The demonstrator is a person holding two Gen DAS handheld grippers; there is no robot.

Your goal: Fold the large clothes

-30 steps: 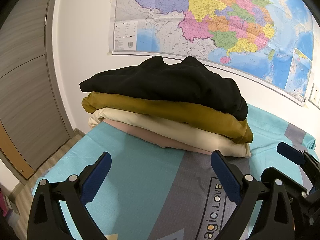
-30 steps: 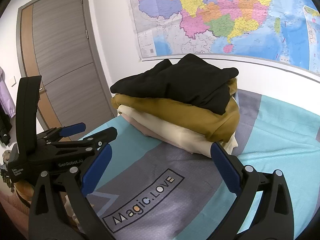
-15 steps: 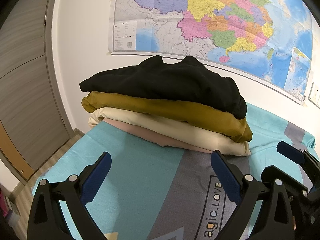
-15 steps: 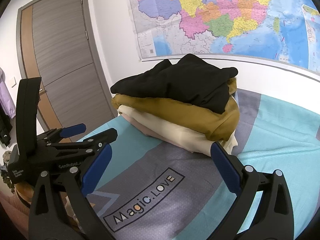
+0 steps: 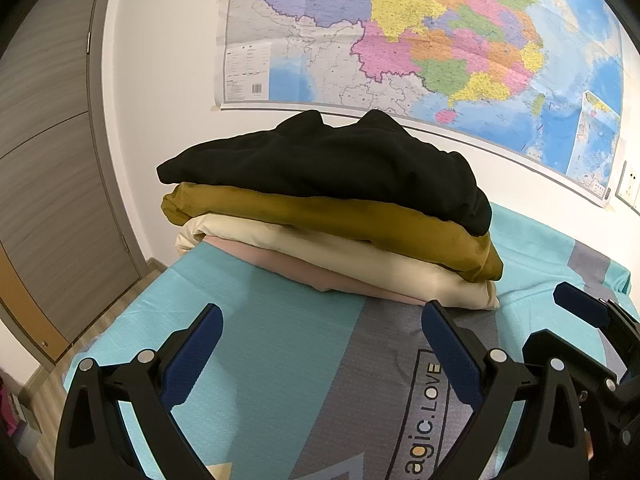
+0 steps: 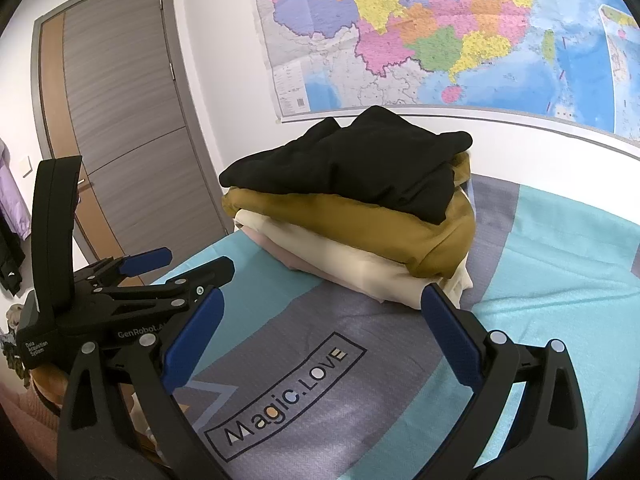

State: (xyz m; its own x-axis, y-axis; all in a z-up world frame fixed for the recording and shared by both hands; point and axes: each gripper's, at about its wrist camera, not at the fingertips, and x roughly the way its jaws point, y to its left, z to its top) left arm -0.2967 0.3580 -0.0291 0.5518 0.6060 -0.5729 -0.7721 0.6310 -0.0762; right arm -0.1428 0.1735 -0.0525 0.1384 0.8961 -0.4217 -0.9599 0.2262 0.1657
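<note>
With almost nothing moved since the earlier view, left gripper (image 5: 320, 344) and right gripper (image 6: 320, 332) hover empty, jaws apart, before the folded clothes stack (image 5: 328, 216) on the bed (image 5: 280, 344), whose overhanging black top garment (image 6: 352, 168) may slide if nudged.

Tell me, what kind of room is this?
Probably a bedroom at home: a stack of folded clothes sits on a bed sheet, with a big wall map above and a wooden door nearby.
</note>
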